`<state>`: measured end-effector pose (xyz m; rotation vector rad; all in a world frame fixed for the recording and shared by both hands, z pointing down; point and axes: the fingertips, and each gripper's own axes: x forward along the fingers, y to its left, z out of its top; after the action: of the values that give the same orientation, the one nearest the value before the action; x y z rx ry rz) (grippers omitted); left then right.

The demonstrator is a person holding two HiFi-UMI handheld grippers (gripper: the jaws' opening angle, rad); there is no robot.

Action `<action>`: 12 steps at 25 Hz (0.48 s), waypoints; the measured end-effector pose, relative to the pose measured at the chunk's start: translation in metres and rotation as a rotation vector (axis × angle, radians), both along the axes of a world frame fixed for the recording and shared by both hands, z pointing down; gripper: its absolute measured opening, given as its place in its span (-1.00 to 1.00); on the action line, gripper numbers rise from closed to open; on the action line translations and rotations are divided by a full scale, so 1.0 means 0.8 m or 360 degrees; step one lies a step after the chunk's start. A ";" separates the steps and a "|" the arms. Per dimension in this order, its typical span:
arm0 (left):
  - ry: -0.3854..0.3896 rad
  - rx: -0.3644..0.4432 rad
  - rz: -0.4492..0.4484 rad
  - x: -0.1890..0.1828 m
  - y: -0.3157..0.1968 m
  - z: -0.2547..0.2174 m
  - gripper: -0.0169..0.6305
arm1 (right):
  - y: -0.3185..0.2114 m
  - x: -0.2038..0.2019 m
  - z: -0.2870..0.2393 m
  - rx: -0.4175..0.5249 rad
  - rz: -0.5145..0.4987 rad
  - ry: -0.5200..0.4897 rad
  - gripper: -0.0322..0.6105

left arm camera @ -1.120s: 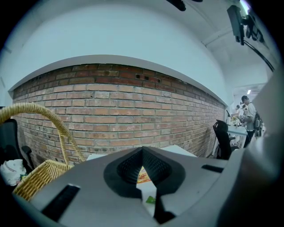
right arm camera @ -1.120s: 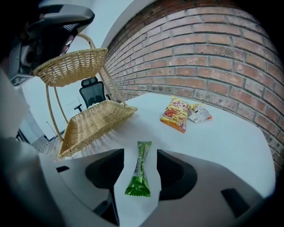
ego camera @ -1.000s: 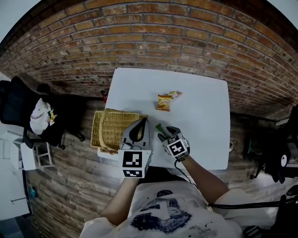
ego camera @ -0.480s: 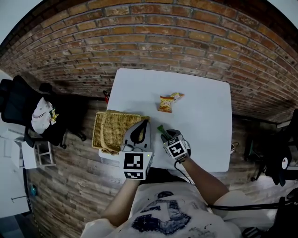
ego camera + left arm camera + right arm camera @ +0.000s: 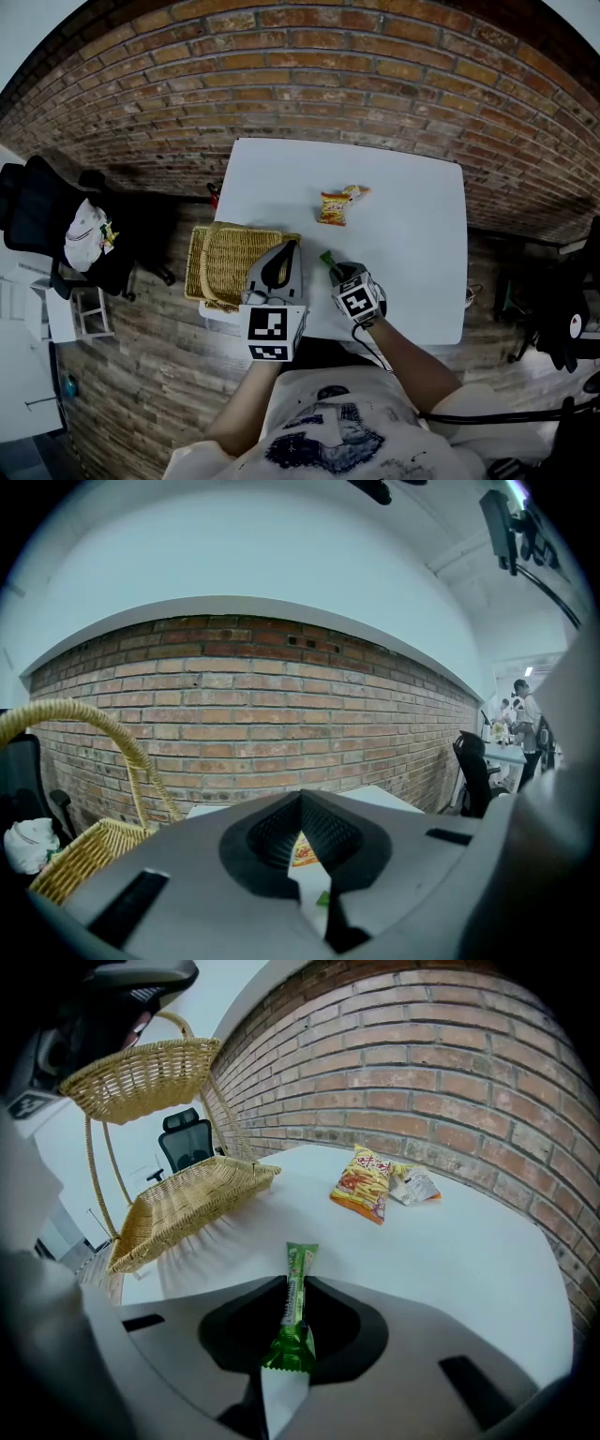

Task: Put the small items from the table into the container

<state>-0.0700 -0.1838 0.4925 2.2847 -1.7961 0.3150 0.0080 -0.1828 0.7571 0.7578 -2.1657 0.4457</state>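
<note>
Brick wall (image 5: 309,75) backs the white counter (image 5: 403,216); right tool (image 5: 335,274) is closing on a green snack stick (image 5: 300,1265), left tool (image 5: 291,246) clenched empty beside a basket (image 5: 225,258)

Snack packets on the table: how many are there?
3. A green stick packet lies between the closing right gripper jaws; an orange bag and a small packet beside it lie farther back. None seems hidden.

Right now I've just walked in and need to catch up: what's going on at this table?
A person holds a tool in each hand. The right tool has its jaws closing on a green snack stick that lies on the white table. The left tool hangs shut and empty beside the wicker basket. Two snack packets lie farther out on the table, and nothing shows in the basket yet.
</note>
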 end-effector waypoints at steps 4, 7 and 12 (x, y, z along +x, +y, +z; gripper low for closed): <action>-0.0002 -0.0007 0.0011 0.000 0.000 0.001 -0.80 | 0.001 0.004 -0.004 -0.0007 0.0015 -0.0008 -0.67; -0.0006 -0.0009 0.0018 0.000 0.000 0.002 -0.80 | 0.002 0.006 -0.010 0.0018 0.0023 -0.0031 -0.67; -0.0027 -0.0019 0.0031 0.003 0.002 0.003 -0.80 | 0.004 0.016 -0.024 0.0029 0.0081 -0.0078 -0.67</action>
<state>-0.0678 -0.1820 0.4951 2.2999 -1.7759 0.3482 0.0208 -0.1794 0.7382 0.8209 -2.2026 0.4759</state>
